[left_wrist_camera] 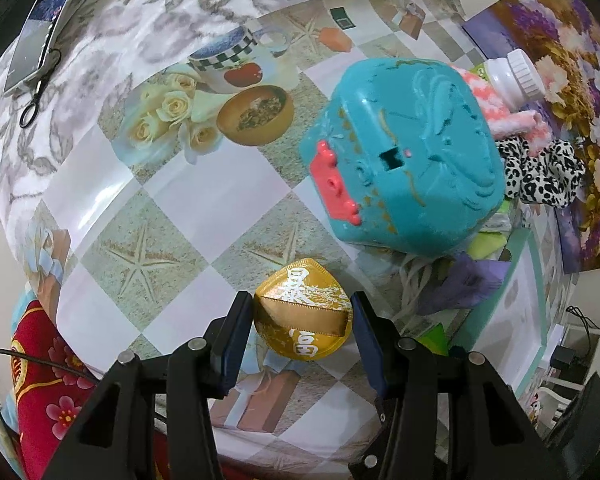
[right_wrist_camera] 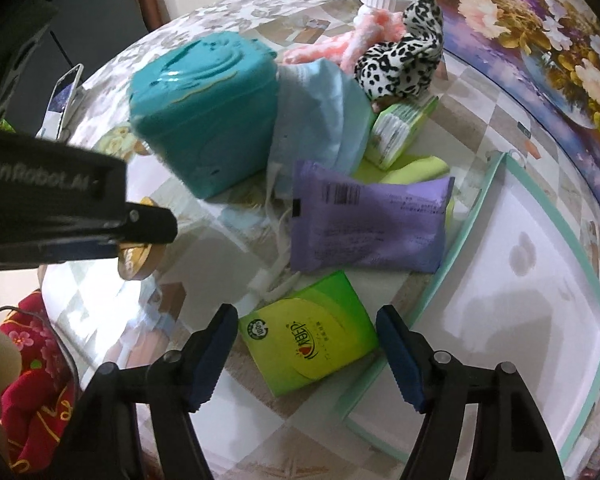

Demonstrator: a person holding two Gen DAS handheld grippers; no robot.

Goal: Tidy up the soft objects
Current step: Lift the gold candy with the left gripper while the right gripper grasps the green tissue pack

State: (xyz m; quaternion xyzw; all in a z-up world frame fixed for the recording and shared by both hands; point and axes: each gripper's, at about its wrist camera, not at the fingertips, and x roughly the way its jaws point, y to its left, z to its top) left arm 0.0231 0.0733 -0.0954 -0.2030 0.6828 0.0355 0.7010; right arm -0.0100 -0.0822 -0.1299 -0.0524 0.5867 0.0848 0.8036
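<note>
Gold foil pouch, ribbon-banded, sits on the tiled tablecloth between our left gripper pads, seemingly gripped; next, we judge, it goes to the white tray. Right view: our right gripper brackets the green tissue pack without touching it; closing comes next.

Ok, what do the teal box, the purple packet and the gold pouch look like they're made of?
Teal box: hard moulded plastic, glossy highlights, embossed relief. Purple packet: thin plastic film, matte, crimped ends and a printed barcode. Gold pouch: probably satin-like fabric or foil, judging by its sheen.
</note>
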